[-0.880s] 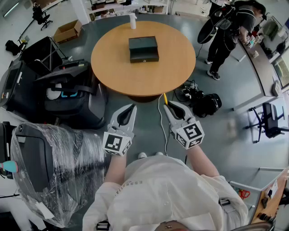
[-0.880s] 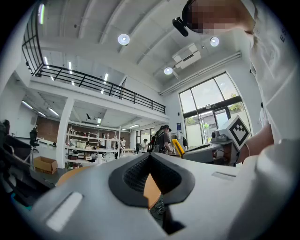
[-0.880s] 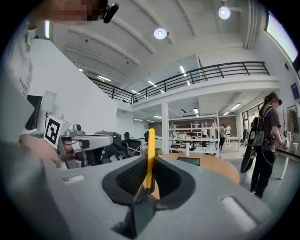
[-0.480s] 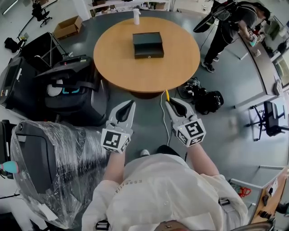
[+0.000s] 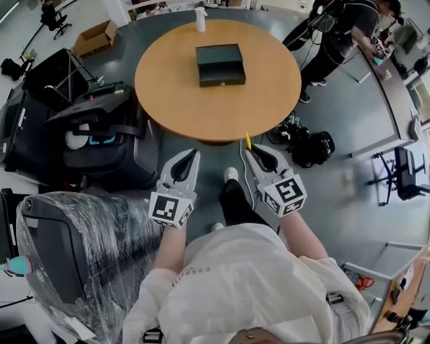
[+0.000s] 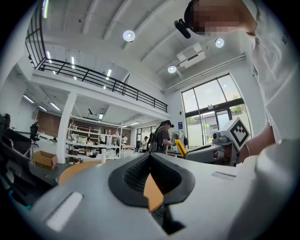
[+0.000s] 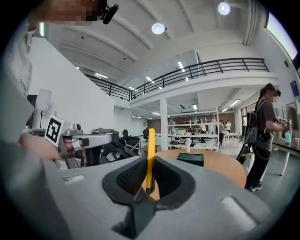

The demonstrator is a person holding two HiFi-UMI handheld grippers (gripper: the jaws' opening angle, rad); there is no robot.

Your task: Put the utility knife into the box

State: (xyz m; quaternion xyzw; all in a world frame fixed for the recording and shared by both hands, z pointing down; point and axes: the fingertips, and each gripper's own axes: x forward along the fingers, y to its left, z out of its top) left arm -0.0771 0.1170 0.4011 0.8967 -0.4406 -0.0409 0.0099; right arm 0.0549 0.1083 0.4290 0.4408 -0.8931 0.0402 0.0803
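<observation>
A black box (image 5: 218, 64) with its lid down sits on the round wooden table (image 5: 181, 101) ahead of me; it also shows in the right gripper view as the box (image 7: 190, 159) on the table (image 7: 220, 168). My right gripper (image 5: 250, 152) is shut on a yellow utility knife (image 5: 246, 141), well short of the table edge. The knife (image 7: 150, 154) stands upright between the pads, clamped by the right gripper (image 7: 150, 161). My left gripper (image 5: 195, 154) hangs level beside it. That left gripper (image 6: 150, 158) is shut with nothing in it.
A white spray bottle (image 5: 200, 19) stands at the table's far edge. Black cases (image 5: 101, 144) and a plastic-wrapped chair (image 5: 74, 248) crowd the left. Cables and a dark bag (image 5: 306, 144) lie on the floor right of the table. A person (image 5: 336, 37) stands beyond it.
I have stepped toward the table, one foot now forward between the grippers. The table and box sit slightly nearer. Both grippers keep their pose, and the knife stays clamped.
</observation>
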